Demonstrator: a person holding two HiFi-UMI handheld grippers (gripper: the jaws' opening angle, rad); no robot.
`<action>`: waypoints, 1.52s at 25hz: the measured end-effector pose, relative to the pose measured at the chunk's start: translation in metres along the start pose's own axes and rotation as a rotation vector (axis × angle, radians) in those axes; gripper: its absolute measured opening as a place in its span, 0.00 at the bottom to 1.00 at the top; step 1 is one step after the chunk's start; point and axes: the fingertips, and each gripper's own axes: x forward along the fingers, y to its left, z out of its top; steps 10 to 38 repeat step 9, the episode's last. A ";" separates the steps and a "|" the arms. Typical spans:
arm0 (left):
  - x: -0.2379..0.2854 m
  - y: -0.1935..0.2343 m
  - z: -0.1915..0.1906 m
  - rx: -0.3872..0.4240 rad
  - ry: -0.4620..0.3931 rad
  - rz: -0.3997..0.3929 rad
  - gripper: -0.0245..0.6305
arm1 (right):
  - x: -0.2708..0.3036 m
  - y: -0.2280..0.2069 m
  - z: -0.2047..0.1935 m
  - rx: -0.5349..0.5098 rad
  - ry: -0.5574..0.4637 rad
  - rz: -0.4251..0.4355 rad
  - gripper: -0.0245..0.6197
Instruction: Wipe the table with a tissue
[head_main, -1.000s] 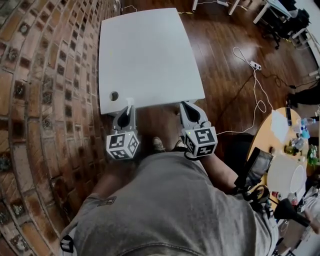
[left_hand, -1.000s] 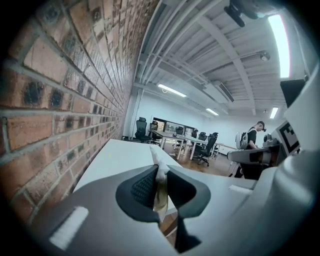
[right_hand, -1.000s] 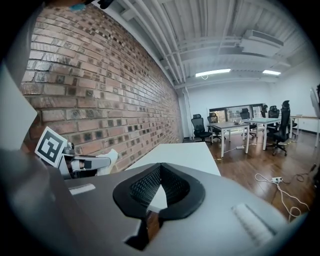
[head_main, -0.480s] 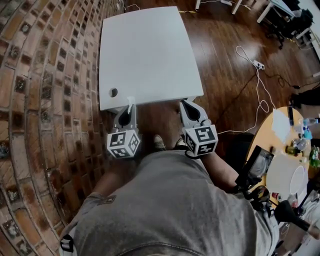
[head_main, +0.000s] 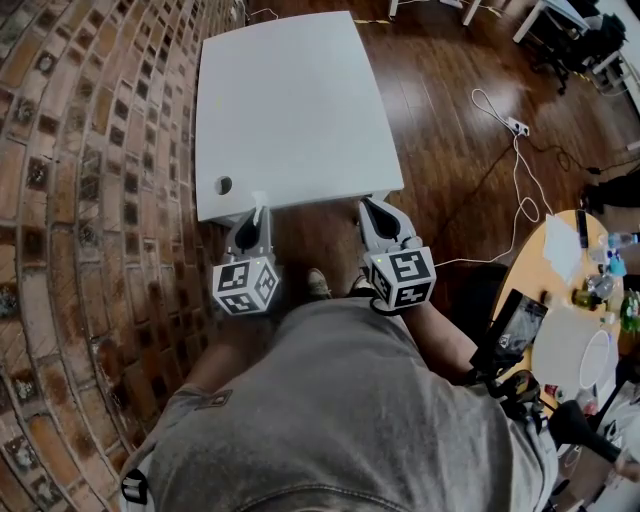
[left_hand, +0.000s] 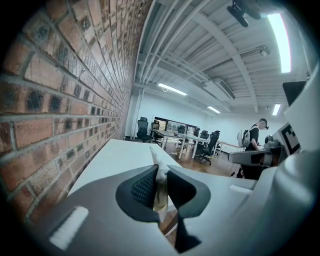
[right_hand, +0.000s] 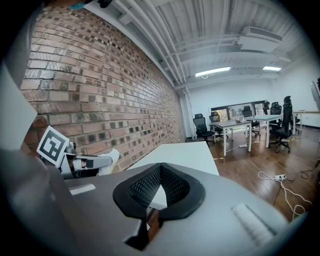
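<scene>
A white table (head_main: 290, 100) stands beside a brick wall (head_main: 90, 150). At the table's 7 o'clock edge, the left gripper (head_main: 256, 216) pinches a thin tissue (left_hand: 159, 165) tight, probably so it can rub the top. At 5 o'clock, the right gripper (head_main: 380, 208) is squeezed together on nothing and just waits.
</scene>
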 end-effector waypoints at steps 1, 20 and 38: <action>0.001 0.000 0.000 0.000 0.001 -0.001 0.07 | 0.000 -0.001 0.000 0.000 0.000 -0.001 0.06; 0.007 -0.005 -0.001 0.000 0.004 -0.013 0.07 | 0.001 -0.002 0.001 0.005 -0.002 -0.004 0.06; 0.007 -0.005 -0.001 0.000 0.004 -0.013 0.07 | 0.001 -0.002 0.001 0.005 -0.002 -0.004 0.06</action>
